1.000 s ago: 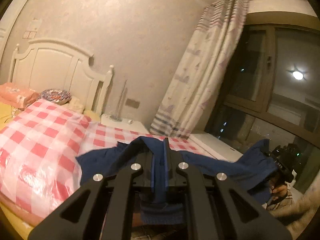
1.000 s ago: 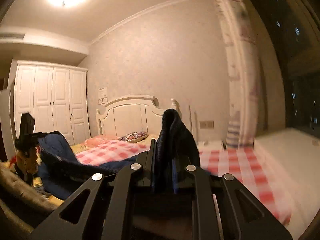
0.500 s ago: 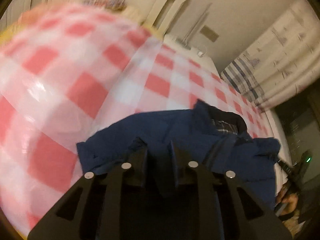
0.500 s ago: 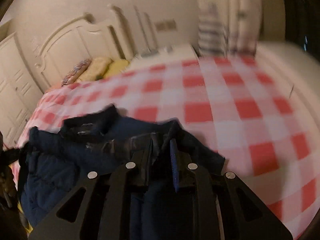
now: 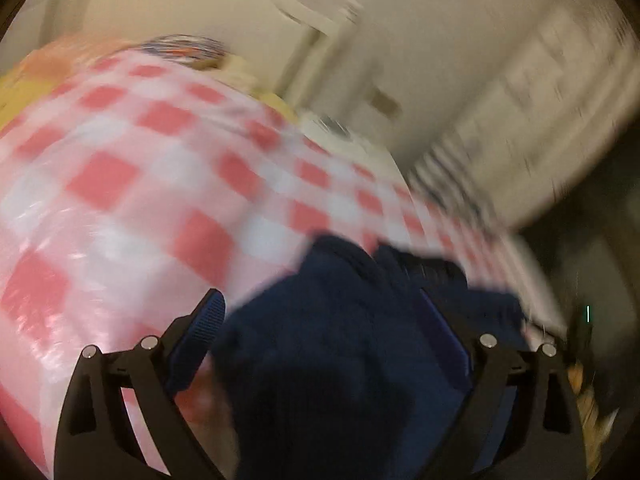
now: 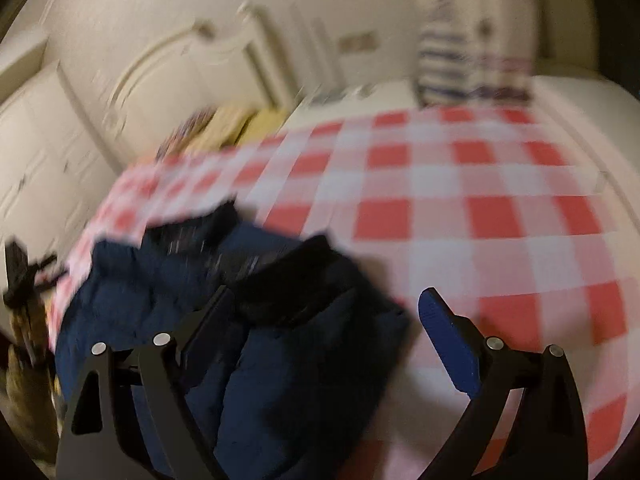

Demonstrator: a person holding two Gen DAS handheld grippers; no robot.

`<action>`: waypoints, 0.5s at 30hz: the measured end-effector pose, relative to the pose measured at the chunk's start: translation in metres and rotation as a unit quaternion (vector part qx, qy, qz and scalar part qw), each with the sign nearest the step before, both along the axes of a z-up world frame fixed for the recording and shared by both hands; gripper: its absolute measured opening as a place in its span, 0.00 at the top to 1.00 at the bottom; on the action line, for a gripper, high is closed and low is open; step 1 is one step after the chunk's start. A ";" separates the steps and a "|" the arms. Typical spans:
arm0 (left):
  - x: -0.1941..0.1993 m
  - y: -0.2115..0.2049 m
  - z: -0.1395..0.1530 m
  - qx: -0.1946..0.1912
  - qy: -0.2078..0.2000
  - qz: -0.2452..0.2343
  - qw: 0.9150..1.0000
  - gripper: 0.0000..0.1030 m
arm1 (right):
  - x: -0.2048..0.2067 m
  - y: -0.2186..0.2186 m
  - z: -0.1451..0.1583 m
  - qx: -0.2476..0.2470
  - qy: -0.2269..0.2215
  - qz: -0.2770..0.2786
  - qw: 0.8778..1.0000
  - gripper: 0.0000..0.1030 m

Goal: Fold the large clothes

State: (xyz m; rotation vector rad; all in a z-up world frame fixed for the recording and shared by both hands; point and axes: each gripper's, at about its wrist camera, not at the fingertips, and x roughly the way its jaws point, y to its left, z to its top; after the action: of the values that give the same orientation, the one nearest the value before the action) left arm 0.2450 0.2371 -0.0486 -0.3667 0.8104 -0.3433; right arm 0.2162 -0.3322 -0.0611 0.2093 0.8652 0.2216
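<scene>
Navy jacket point(image 5: 340, 340) is lying bunched at the near edge of the bed's red-checked cover point(image 6: 480, 200). Left tongs point(image 5: 320, 316) and right tongs point(image 6: 328, 312) are both opening wide, jacket fabric lying loose between the pads, nothing gripped.

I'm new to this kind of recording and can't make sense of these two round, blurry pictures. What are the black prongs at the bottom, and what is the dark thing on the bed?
Each picture comes from a fisheye camera on a hand-held gripper, looking along its two fingers; a person holds one in each hand. The black prongs are those fingers. One view shows the left gripper, the other the right gripper. Both have their jaws opening wide. The dark thing is a navy garment lying crumpled on the checked bedspread. It lies between the fingers, but neither gripper is pinching it.
</scene>
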 end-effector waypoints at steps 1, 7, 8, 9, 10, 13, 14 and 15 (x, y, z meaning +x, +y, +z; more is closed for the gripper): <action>0.003 -0.008 -0.004 0.013 0.010 -0.011 1.000 0.08 | 0.004 0.007 -0.008 -0.011 0.009 0.009 1.000 0.08; 0.037 -0.046 -0.039 0.047 0.076 -0.050 0.995 0.31 | 0.015 0.034 -0.030 -0.047 0.022 0.052 0.997 0.49; 0.037 -0.049 -0.039 0.068 0.072 -0.040 0.994 0.67 | 0.009 0.034 -0.025 -0.042 0.008 0.048 0.998 0.58; 0.033 -0.048 -0.037 0.078 0.064 -0.032 0.994 0.88 | 0.003 0.033 -0.018 -0.038 -0.007 0.043 0.998 0.72; 0.027 -0.043 -0.030 0.048 0.042 -0.028 0.998 0.91 | -0.010 0.032 -0.004 -0.031 -0.039 0.037 0.998 0.78; 0.011 -0.023 -0.019 -0.005 0.022 0.001 1.000 0.93 | -0.033 0.005 0.025 0.059 -0.087 0.000 0.994 0.80; 0.011 -0.023 -0.021 -0.001 0.026 0.002 1.000 0.93 | -0.029 -0.002 0.022 0.073 -0.066 -0.012 0.995 0.80; 0.014 -0.026 -0.022 0.008 0.029 0.002 1.000 0.92 | -0.024 0.000 0.017 0.057 -0.050 -0.010 0.997 0.79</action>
State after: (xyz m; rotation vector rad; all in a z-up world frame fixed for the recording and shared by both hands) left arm 0.2593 0.2111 -0.0710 -0.3648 0.8687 -0.3231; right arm 0.1922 -0.3323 -0.0437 0.3110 0.7520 0.2619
